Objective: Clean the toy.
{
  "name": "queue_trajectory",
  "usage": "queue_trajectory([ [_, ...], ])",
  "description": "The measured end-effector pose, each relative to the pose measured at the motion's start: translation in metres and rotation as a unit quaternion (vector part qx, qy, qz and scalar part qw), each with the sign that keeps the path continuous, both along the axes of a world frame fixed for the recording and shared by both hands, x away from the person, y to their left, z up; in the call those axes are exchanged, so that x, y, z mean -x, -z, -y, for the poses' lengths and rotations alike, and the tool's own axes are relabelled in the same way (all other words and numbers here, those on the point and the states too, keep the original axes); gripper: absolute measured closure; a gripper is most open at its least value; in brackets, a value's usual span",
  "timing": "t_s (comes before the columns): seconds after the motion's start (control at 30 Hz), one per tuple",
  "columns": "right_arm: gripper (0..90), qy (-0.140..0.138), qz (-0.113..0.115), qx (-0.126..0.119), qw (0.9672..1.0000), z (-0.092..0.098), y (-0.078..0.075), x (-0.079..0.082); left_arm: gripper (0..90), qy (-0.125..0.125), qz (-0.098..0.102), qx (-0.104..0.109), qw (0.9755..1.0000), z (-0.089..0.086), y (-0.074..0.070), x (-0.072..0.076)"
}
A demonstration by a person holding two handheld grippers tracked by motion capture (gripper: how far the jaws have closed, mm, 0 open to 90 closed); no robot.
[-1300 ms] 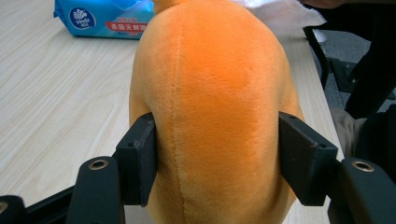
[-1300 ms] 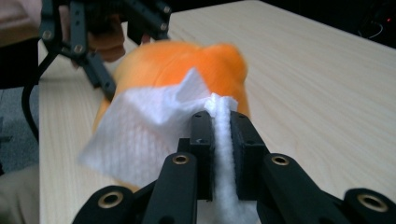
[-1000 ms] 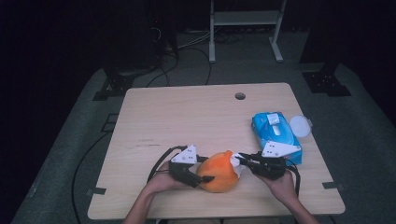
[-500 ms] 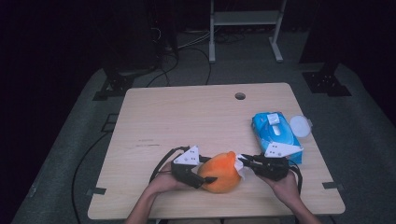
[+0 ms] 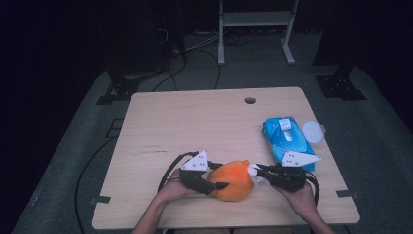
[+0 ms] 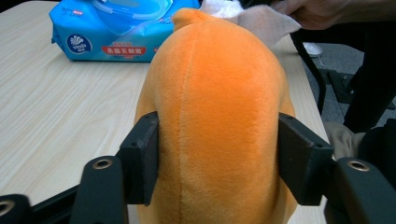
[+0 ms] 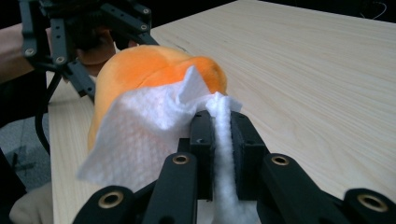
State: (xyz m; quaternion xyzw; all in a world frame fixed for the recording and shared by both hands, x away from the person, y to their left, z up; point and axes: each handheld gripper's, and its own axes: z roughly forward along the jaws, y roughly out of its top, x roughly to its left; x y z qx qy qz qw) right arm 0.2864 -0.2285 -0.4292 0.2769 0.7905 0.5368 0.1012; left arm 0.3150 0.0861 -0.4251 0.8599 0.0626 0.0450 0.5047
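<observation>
Left hand-held gripper [image 6: 215, 163] has just been closing and now squeezes the round orange plush toy [image 5: 233, 180] at the near edge of the light wooden tabletop [image 5: 204, 122]. Right hand-held gripper [image 7: 219, 140] pinches a white wet wipe [image 7: 140, 135] against it. Soft plush could squirm loose if wiped hard.

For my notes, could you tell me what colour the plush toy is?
Orange; the plush toy shows best in the left gripper view.
</observation>
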Motion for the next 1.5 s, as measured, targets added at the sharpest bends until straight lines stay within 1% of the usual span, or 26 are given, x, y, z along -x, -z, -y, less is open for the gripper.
queue_trajectory([
  [0.07, 80.0, 0.001, 0.018, 0.006, 0.9998, -0.001, -0.007, 0.004, 40.2, -0.004, 0.002, -0.004, 1.0, 0.004, -0.002, 0.001],
  [0.1, 80.0, 0.0, 0.028, 0.004, 0.9996, -0.003, -0.012, 0.005, 41.0, -0.006, 0.008, -0.009, 0.9999, 0.005, -0.003, 0.001],
  [0.17, 80.0, -0.006, 0.043, -0.003, 0.999, -0.006, -0.021, 0.006, 42.1, -0.011, 0.012, -0.011, 0.9998, 0.01, -0.005, 0.002],
  [0.23, 80.0, -0.016, 0.056, -0.002, 0.9983, -0.014, -0.031, 0.005, 42.5, -0.006, 0.018, -0.015, 0.9997, 0.015, -0.007, 0.003],
  [0.3, 80.0, -0.027, 0.074, 0.008, 0.9968, -0.023, -0.039, 0.004, 42.5, -0.004, 0.024, -0.018, 0.9995, 0.02, -0.008, 0.006],
  [0.37, 80.0, -0.034, 0.082, 0.022, 0.9958, -0.031, -0.042, 0.003, 41.3, -0.002, 0.028, -0.021, 0.9994, 0.021, -0.007, 0.007],
  [0.43, 80.1, -0.036, 0.087, 0.042, 0.9946, -0.036, -0.039, 0.002, 37.0, -0.003, 0.018, -0.018, 0.9997, 0.018, -0.005, 0.005],
  [0.53, 80.1, -0.03, 0.078, 0.041, 0.9956, -0.03, -0.032, 0.003, 22.6, -0.011, -0.018, -0.001, 0.9998, 0.014, -0.001, 0.0],
  [0.6, 80.1, -0.022, 0.077, 0.044, 0.9959, -0.024, -0.029, 0.004, 11.5, -0.028, -0.043, -0.01, 0.9986, 0.012, 0.002, -0.005],
  [0.63, 80.1, -0.019, 0.075, 0.042, 0.9961, -0.02, -0.028, 0.005, 9.5, -0.028, -0.061, -0.01, 0.9977, 0.012, 0.004, -0.008],
  [0.7, 80.1, -0.012, 0.071, 0.04, 0.9966, -0.013, -0.027, 0.005, 10.1, -0.022, -0.083, -0.012, 0.9962, 0.014, 0.009, -0.01],
  [0.73, 80.0, -0.01, 0.07, 0.038, 0.9968, -0.011, -0.026, 0.005, 12.7, -0.016, -0.082, -0.01, 0.9965, 0.016, 0.01, -0.01],
  [0.77, 80.1, -0.009, 0.067, 0.036, 0.9971, -0.009, -0.025, 0.005, 16.3, -0.016, -0.073, -0.007, 0.9972, 0.017, 0.009, -0.008],
  [0.8, 80.1, -0.008, 0.068, 0.036, 0.997, -0.009, -0.025, 0.005, 24.8, -0.017, -0.061, -0.004, 0.998, 0.017, 0.007, -0.007],
  [0.87, 80.1, -0.008, 0.071, 0.035, 0.9968, -0.012, -0.027, 0.006, 33.3, -0.019, -0.044, 0.002, 0.9988, 0.019, 0.003, -0.004],
  [0.9, 80.1, -0.012, 0.076, 0.032, 0.9965, -0.015, -0.029, 0.006, 36.0, -0.018, -0.033, 0.003, 0.9993, 0.02, 0.0, -0.002],
  [0.97, 80.1, -0.022, 0.081, 0.021, 0.9962, -0.024, -0.034, 0.006, 39.2, -0.016, -0.007, -0.004, 0.9998, 0.026, -0.004, 0.003],
  [1.03, 80.1, -0.039, 0.095, 0.025, 0.9944, -0.038, -0.037, 0.008, 41.3, -0.016, 0.01, -0.009, 0.9998, 0.03, -0.007, 0.006],
  [1.1, 80.0, -0.046, 0.104, 0.036, 0.9928, -0.047, -0.038, 0.009, 42.9, -0.02, 0.013, -0.011, 0.9997, 0.026, -0.008, 0.006],
  [1.17, 80.0, -0.042, 0.102, 0.037, 0.9932, -0.045, -0.039, 0.008, 44.2, -0.025, 0.017, -0.006, 0.9995, 0.018, -0.01, 0.006],
  [1.27, 80.1, -0.015, 0.093, 0.04, 0.9948, -0.028, -0.037, 0.003, 44.6, -0.042, 0.023, 0.003, 0.9988, 0.004, -0.016, 0.005],
  [1.33, 80.1, 0.005, 0.078, 0.049, 0.9957, -0.015, -0.031, 0.0, 44.5, -0.055, 0.024, 0.011, 0.9981, -0.004, -0.019, 0.003],
  [1.37, 80.1, 0.011, 0.068, 0.045, 0.9966, -0.01, -0.026, -0.002, 44.4, -0.057, 0.022, 0.016, 0.998, -0.005, -0.02, 0.003],
  [1.4, 80.1, 0.014, 0.058, 0.038, 0.9975, -0.007, -0.022, -0.002, 44.3, -0.056, 0.023, 0.013, 0.9981, -0.004, -0.02, 0.003],
  [1.43, 80.1, 0.014, 0.055, 0.032, 0.9979, -0.007, -0.019, -0.002, 44.0, -0.053, 0.024, 0.004, 0.9983, -0.001, -0.02, 0.003],
  [1.5, 80.1, 0.007, 0.061, 0.037, 0.9974, -0.012, -0.019, 0.0, 43.3, -0.045, 0.026, -0.009, 0.9986, 0.006, -0.017, 0.005],
])
